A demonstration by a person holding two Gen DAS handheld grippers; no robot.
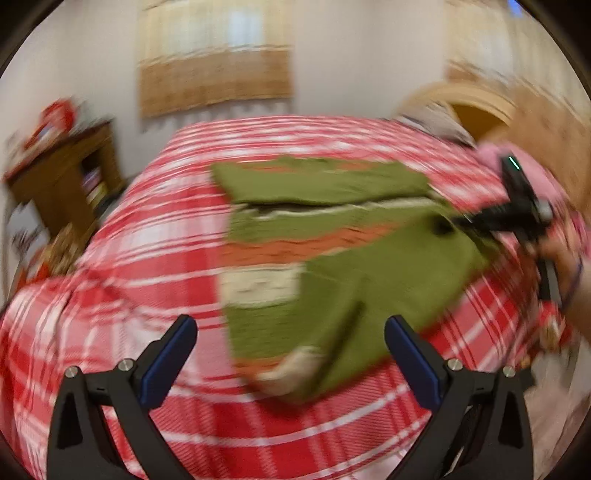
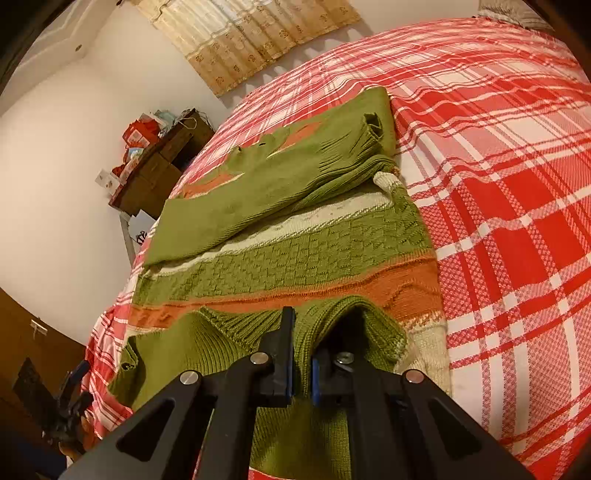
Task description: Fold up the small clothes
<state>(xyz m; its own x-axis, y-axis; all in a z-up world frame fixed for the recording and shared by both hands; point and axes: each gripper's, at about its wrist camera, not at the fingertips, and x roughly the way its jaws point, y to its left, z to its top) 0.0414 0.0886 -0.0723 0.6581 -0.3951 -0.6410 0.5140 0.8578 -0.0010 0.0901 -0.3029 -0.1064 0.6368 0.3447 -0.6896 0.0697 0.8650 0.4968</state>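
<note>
A small green knit sweater (image 1: 332,229) with orange and cream bands lies on the red plaid bed, one sleeve folded across its top. My left gripper (image 1: 291,343) is open and empty, hovering just in front of the sweater's near edge. My right gripper (image 2: 301,354) is shut on a green ribbed sleeve (image 2: 236,339) of the sweater (image 2: 295,258) and holds it over the body. In the blurred left wrist view the right gripper (image 1: 447,225) reaches in from the right, touching the sweater.
The red and white plaid bedspread (image 2: 517,184) covers the whole bed. A dark wooden shelf unit (image 2: 159,170) with red boxes stands against the wall on the left. A beige curtain (image 2: 251,33) hangs behind the bed. A pink pillow (image 1: 491,155) lies at the right.
</note>
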